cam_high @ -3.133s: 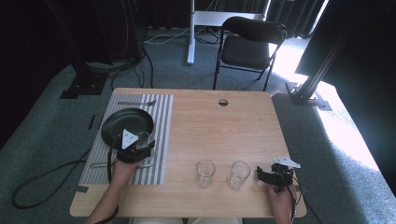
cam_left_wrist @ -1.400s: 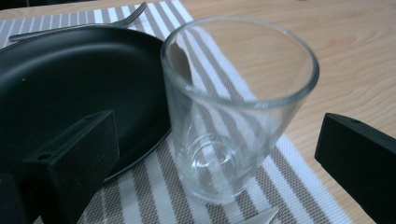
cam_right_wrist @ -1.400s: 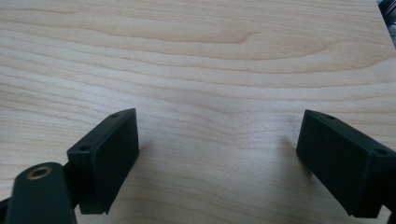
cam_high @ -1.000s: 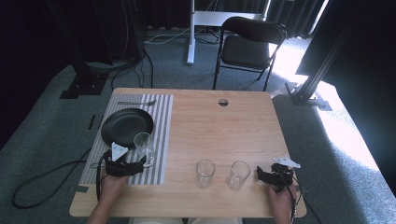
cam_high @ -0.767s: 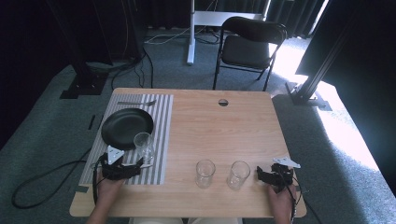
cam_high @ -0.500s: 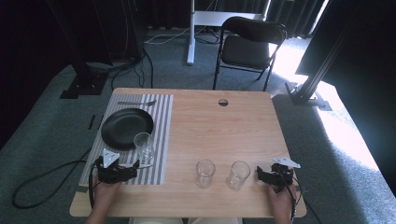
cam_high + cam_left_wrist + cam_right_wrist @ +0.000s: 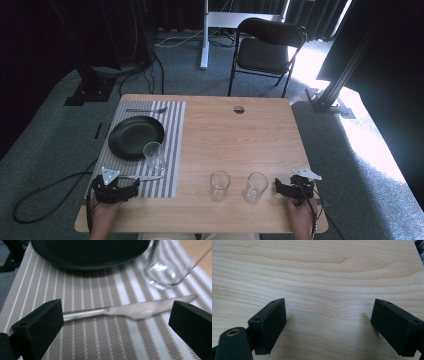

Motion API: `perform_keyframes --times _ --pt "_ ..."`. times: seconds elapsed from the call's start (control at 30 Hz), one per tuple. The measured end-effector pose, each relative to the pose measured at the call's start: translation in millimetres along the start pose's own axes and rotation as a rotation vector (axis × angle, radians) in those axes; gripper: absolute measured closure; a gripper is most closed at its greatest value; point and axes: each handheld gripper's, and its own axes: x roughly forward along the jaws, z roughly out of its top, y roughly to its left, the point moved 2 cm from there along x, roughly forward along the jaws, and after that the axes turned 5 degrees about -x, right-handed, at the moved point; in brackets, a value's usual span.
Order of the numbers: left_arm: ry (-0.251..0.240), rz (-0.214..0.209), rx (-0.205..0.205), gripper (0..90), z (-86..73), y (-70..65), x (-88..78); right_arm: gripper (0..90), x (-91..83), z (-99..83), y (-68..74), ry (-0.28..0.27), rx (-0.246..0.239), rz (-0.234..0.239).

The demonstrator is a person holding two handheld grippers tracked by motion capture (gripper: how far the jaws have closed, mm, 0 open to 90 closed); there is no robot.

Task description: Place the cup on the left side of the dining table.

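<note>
While our left hand-held gripper (image 7: 134, 187) gaped empty before the knife (image 7: 130, 310) on the striped placemat (image 7: 170, 150), our right hand-held gripper (image 7: 276, 186) rested open on the tabletop (image 7: 240, 135).

Two black grippers (image 7: 134, 189) (image 7: 276, 186), blocky screw-holed jaws, grey three-cornered top plates, trailing black cables.

A dull metal knife (image 7: 130, 310) lies on a woven striped cloth mat (image 7: 82, 340) beside a clear glass (image 7: 162, 272) and a matt black plate (image 7: 90, 252), on a smooth pale wood surface (image 7: 317, 272), between matt black plastic tongs (image 7: 115, 322).
</note>
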Motion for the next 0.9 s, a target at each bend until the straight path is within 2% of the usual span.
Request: perform_keyframes --times 0.07,0.17,0.33,0.37,0.47,0.5,0.57,0.67,0.8,0.9 --pt "0.01 -0.01 -0.01 0.2 -1.3 3.2 0.1 12.4 0.0 0.0 0.0 0.0 0.0 0.0" --pt "0.038 -0.002 -0.018 0.2 -2.9 7.7 0.7 12.4 -0.3 -0.3 0.0 0.0 -0.001 0.0" --pt "0.065 0.039 -0.038 0.2 -6.7 11.7 2.6 12.4 -0.3 -0.3 0.1 0.001 0.0 0.0" --pt "0.07 0.034 -0.044 0.2 -7.2 12.5 2.8 12.4 -0.3 -0.3 0.0 0.0 -0.001 0.0" --pt "0.074 0.033 -0.053 0.3 -8.4 15.3 4.3 12.4 -0.4 -0.4 0.1 0.0 0.0 0.0" --pt "0.085 0.046 -0.053 0.2 -8.7 16.9 4.9 12.4 -0.5 -0.4 0.1 0.001 0.001 0.0" --pt "0.073 0.05 -0.076 0.3 -9.3 19.8 5.1 12.4 -0.4 -0.4 0.1 0.001 0.0 0.0" --pt "0.084 0.054 -0.077 0.3 -9.4 22.5 6.7 12.4 -0.4 -0.4 0.1 0.001 0.0 0.0" --pt "0.125 0.035 -0.08 0.3 -12.3 24.4 10.8 12.4 -0.5 -0.4 0.1 0.001 0.001 0.0" --pt "0.124 0.056 -0.074 0.2 -13.8 23.3 12.5 12.4 -0.4 -0.4 0.1 0.001 0.001 0.0"
